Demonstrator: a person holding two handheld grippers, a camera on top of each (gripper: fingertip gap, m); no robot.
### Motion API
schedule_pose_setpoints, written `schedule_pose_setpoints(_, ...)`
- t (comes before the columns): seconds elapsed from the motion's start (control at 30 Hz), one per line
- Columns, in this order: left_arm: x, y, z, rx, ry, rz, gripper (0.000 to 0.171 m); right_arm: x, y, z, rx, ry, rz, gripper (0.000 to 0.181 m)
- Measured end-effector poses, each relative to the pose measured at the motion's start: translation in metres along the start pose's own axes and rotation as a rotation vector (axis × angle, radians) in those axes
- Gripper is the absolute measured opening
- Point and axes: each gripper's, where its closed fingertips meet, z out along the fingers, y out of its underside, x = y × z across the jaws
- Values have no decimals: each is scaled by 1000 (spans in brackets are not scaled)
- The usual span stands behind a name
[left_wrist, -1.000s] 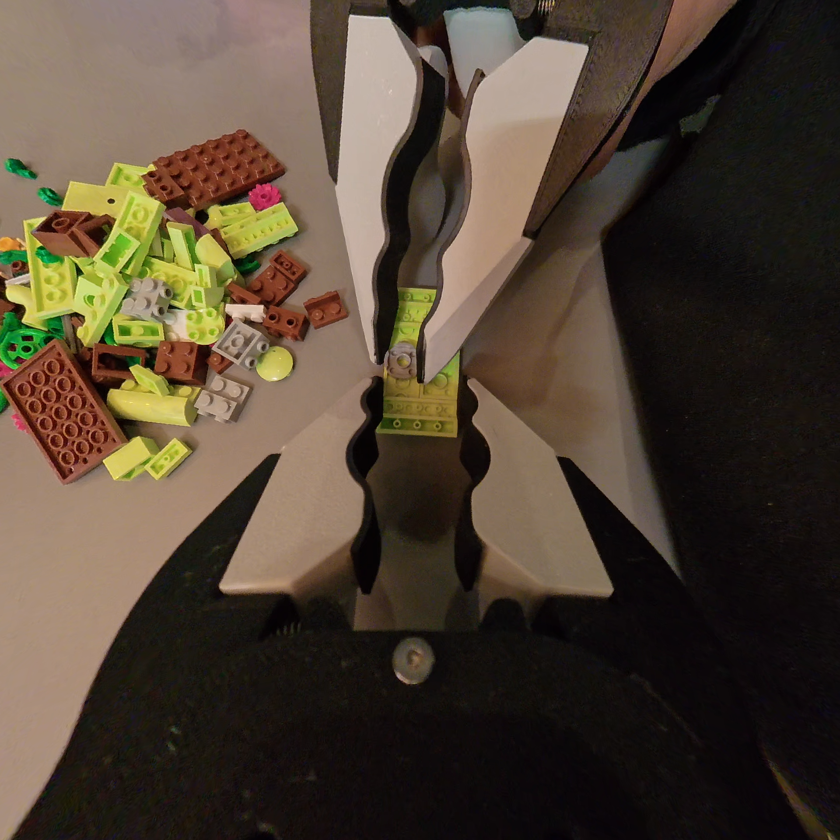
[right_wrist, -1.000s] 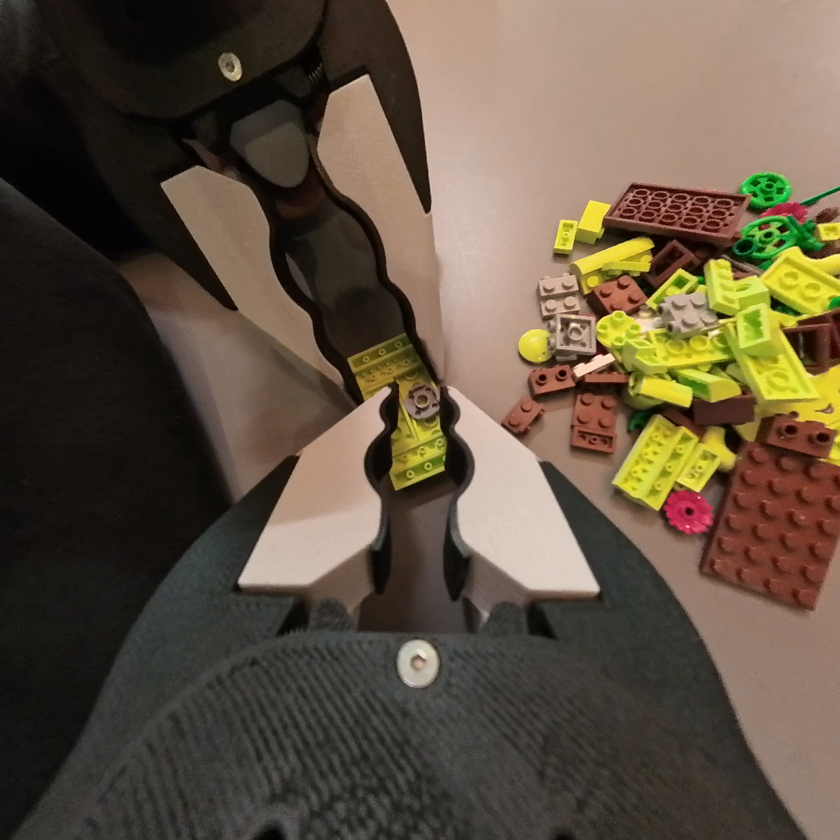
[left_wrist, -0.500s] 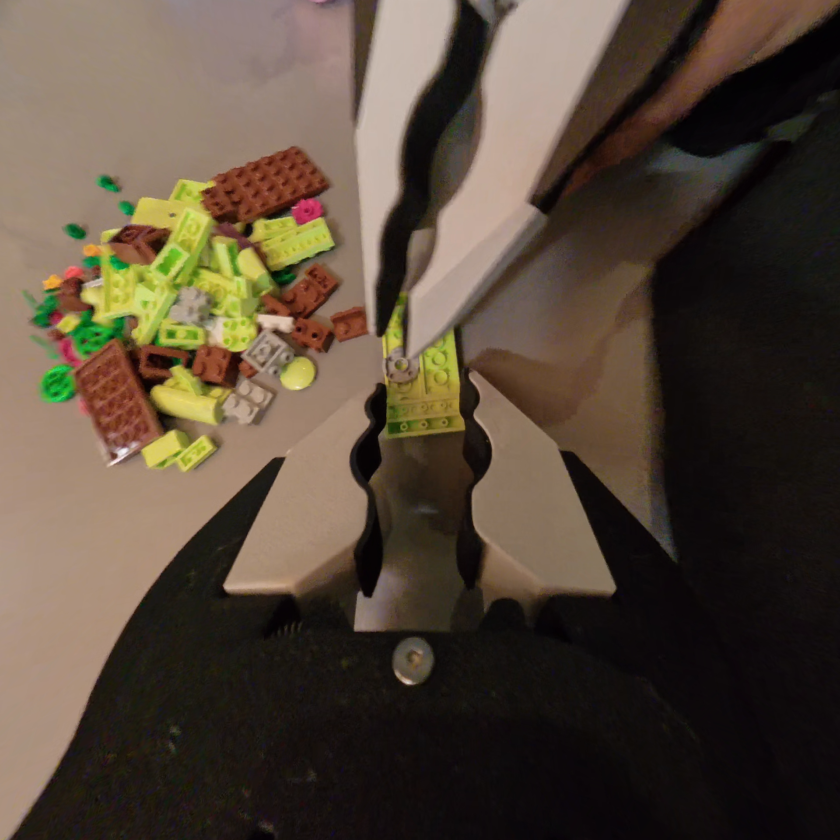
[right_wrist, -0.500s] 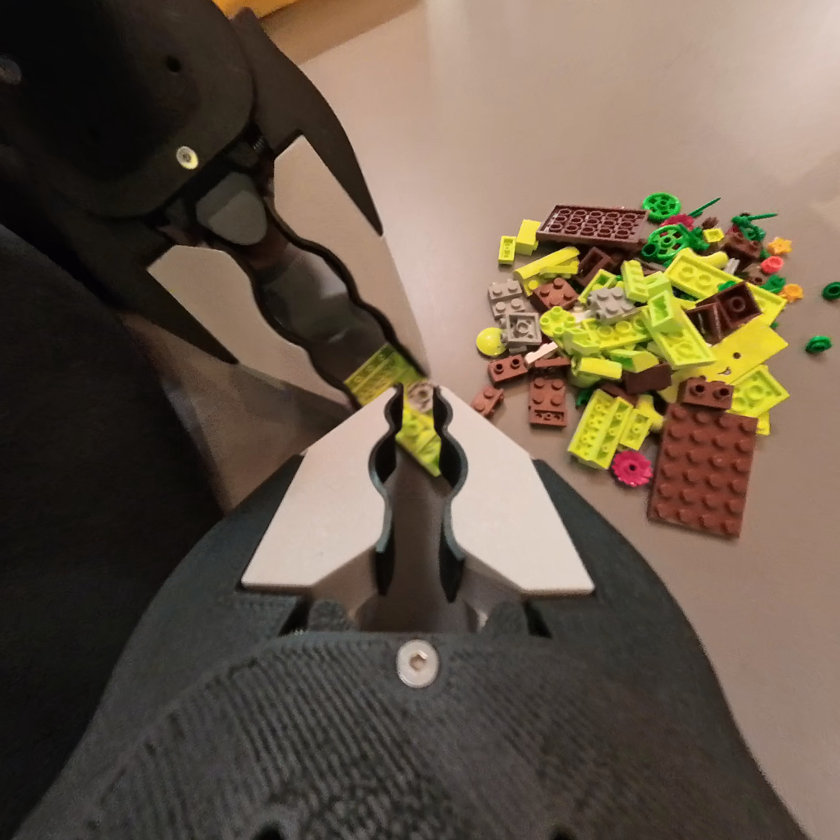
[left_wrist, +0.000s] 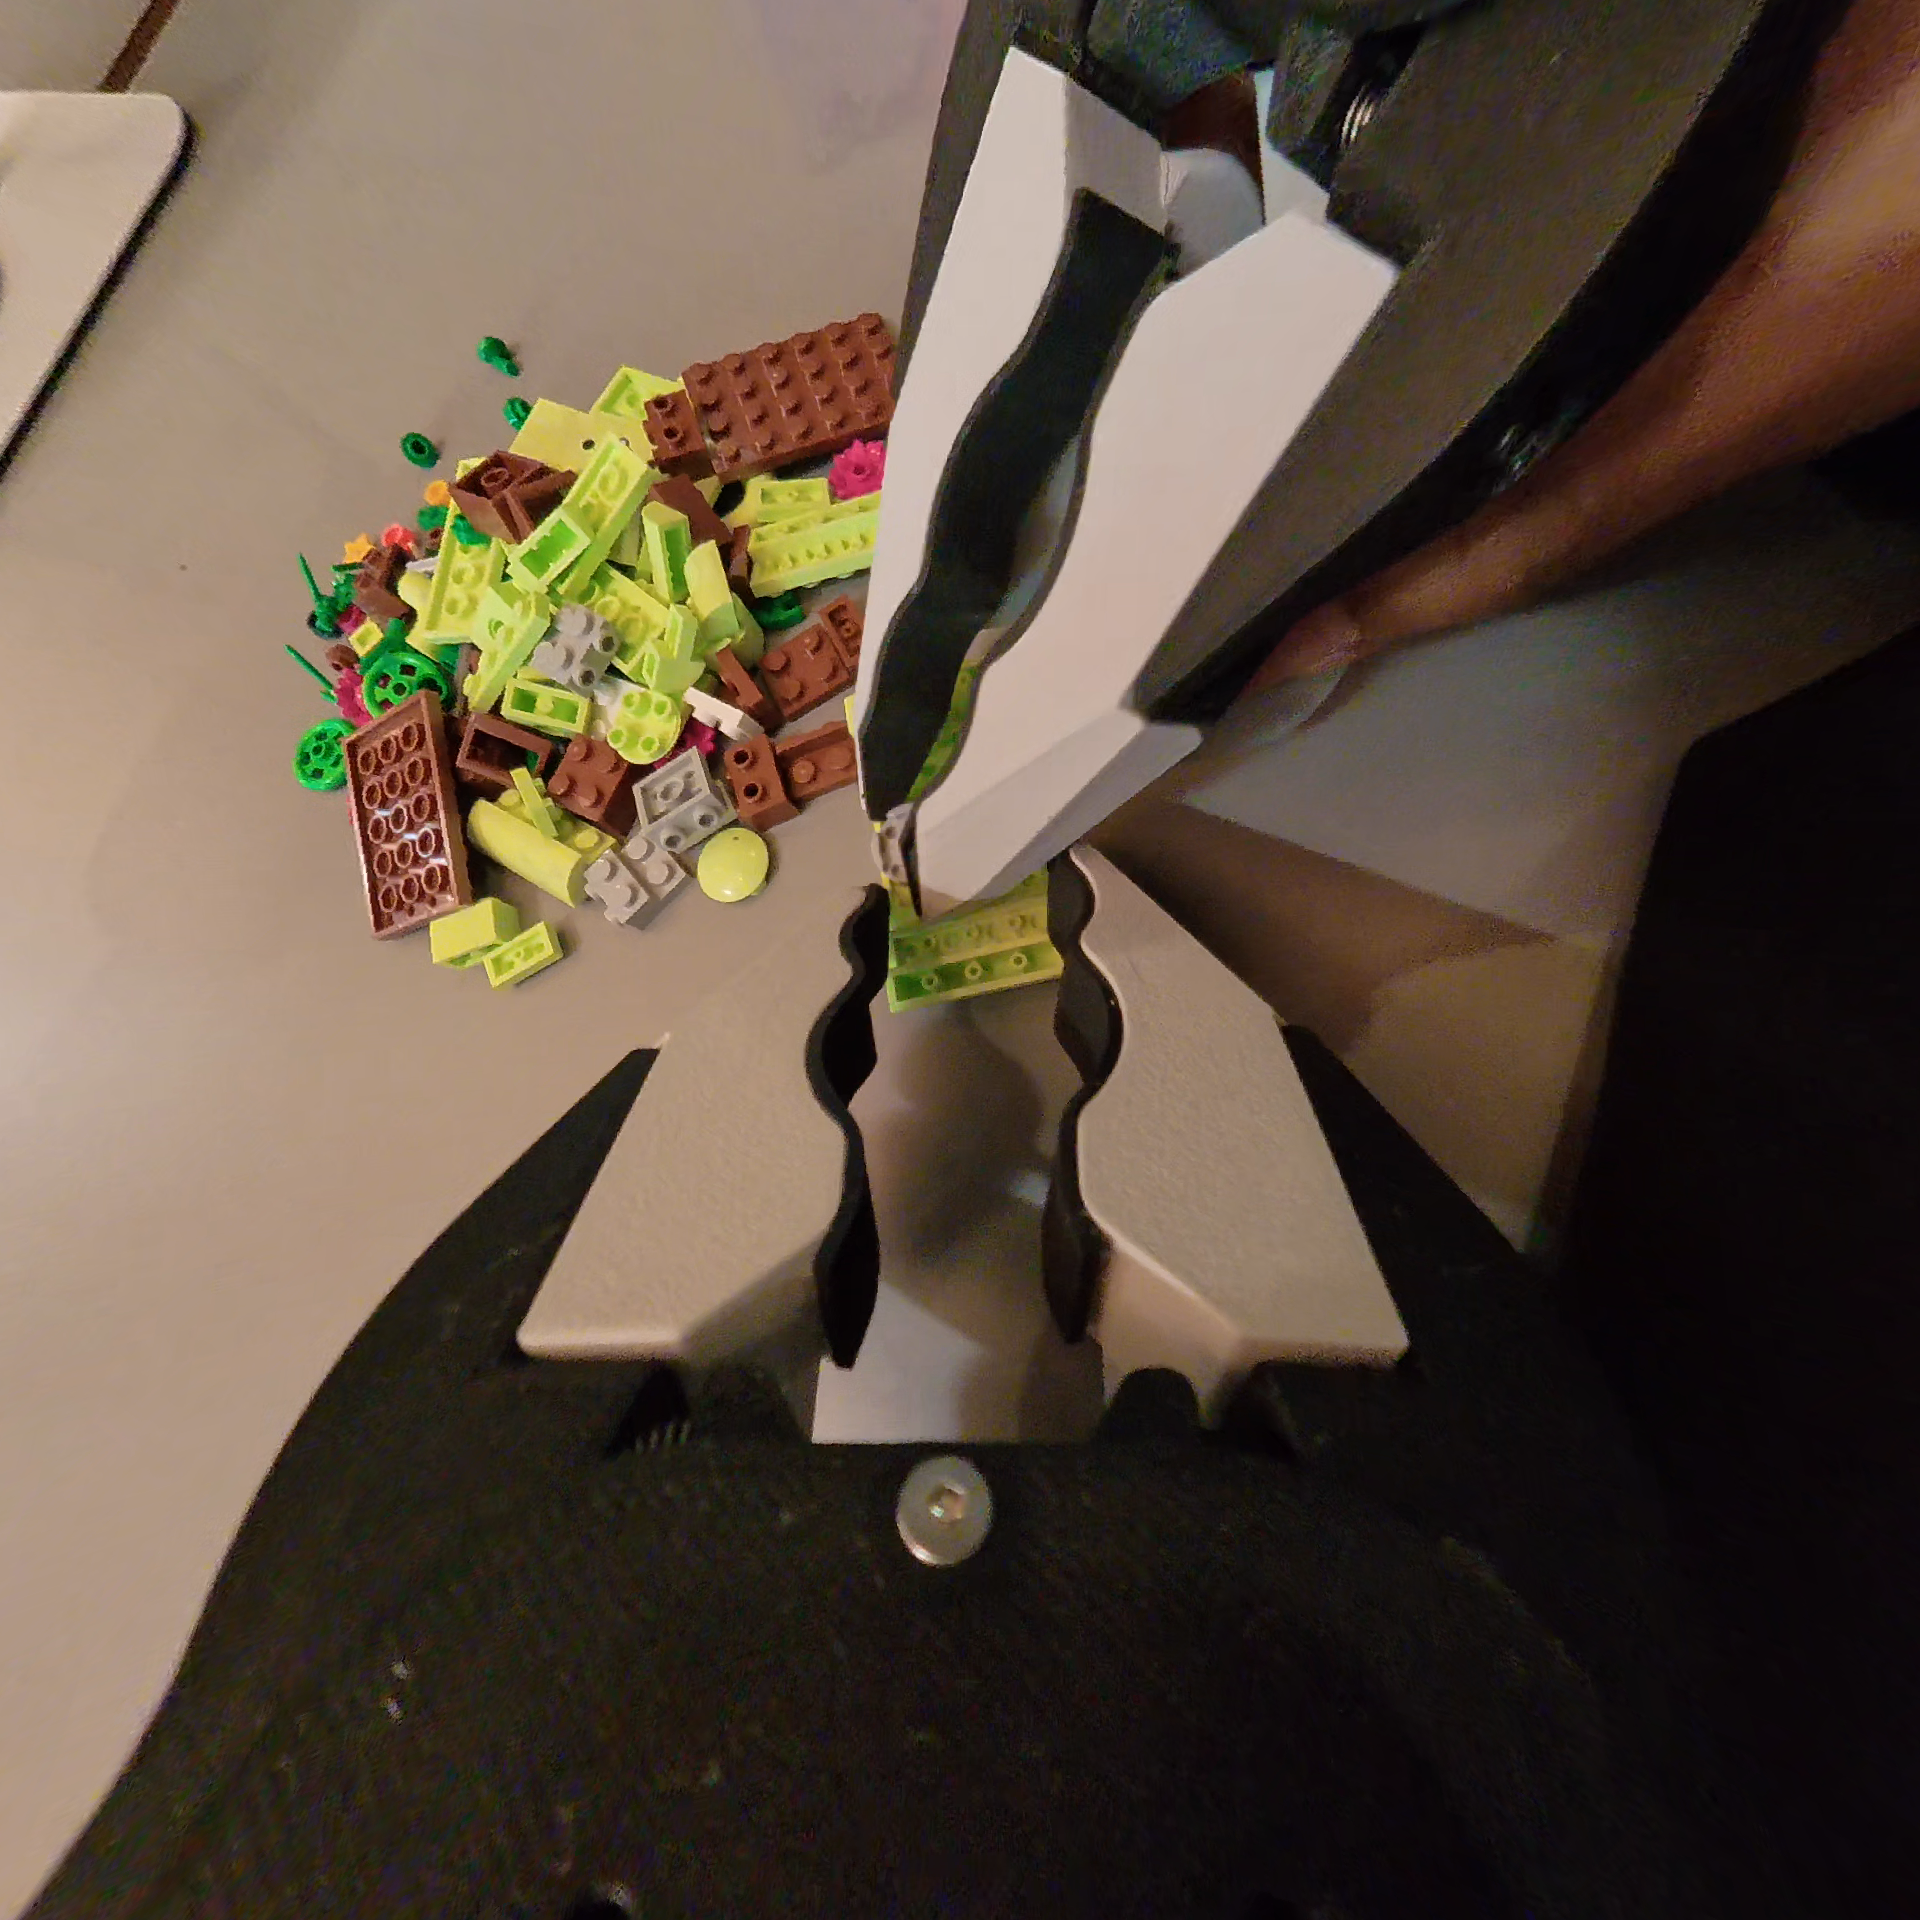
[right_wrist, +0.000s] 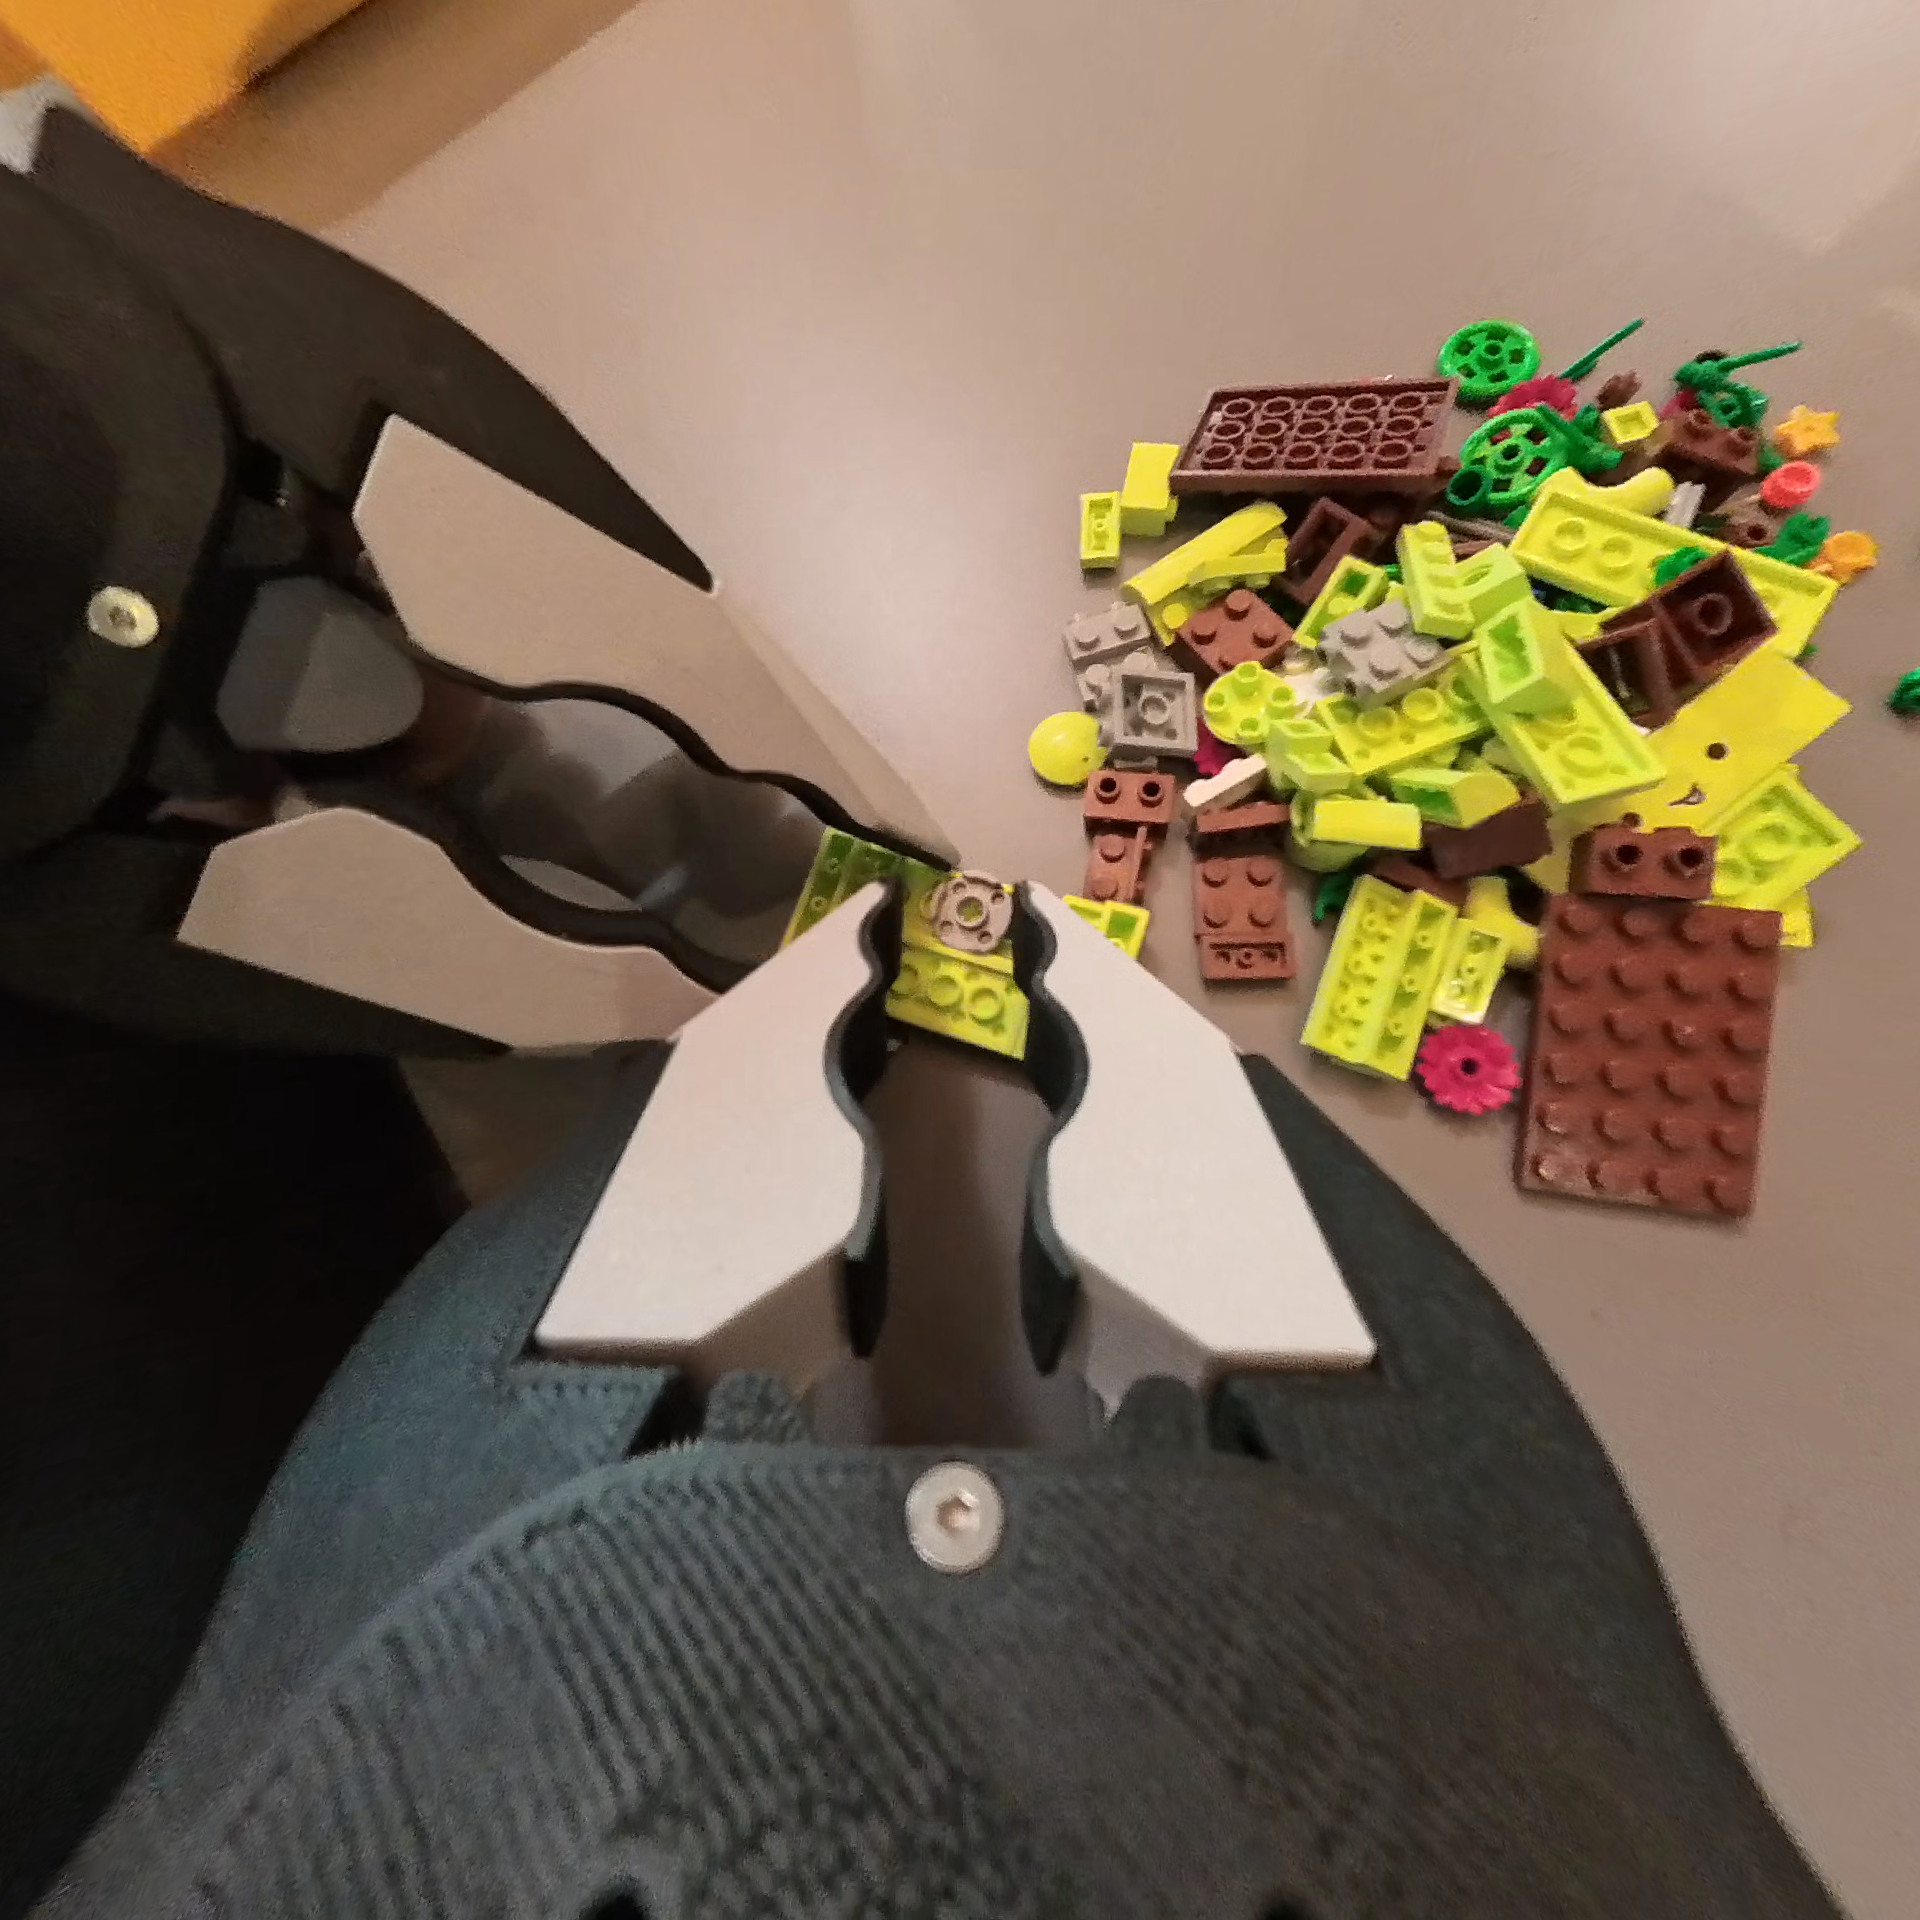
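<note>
Left tool (left_wrist: 966, 925) clamped on lime-green plate assembly (left_wrist: 977, 961), held above tan surface (left_wrist: 208, 1091). Right tool (right_wrist: 961, 914) pinches small gray round plate (right_wrist: 971, 909) against top of same assembly (right_wrist: 961, 992), its tips meeting left tool's tips. Pile of loose bricks (right_wrist: 1507, 717) on surface just beside tools: lime, brown, gray, green pieces. Large brown studded plate (right_wrist: 1652, 1049) at pile's near edge.
</note>
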Motion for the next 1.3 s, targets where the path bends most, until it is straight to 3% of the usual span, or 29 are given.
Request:
schedule_pose_setpoints(0.17, 0, -2, 2, -9, -41, -10, 29, 5, 2, 1, -85, 132, -72, 15)
schedule_pose_setpoints(0.53, 3, -5, 5, -22, -84, -28, 29, 10, 4, -2, -127, 176, -16, 16)
schedule_pose_setpoints(0.7, 2, -5, 5, -26, -97, -27, 29, 8, 2, -1, -48, 97, -1, 14)
schedule_pose_setpoints(1.17, 4, -8, 9, -43, -91, -34, 29, 8, 2, -9, 39, 52, 9, 12)
schedule_pose_setpoints(1.2, 4, -8, 9, -45, -90, -34, 29, 6, -6, -15, 97, 31, 14, 0)
schedule_pose_setpoints(1.27, 3, -8, 9, -44, -91, -33, 28, 2, -32, -35, 222, -20, 31, 0)
schedule_pose_setpoints(1.3, 3, -8, 10, -38, -93, -34, 28, 7, -34, -39, 196, 6, 1, 0)
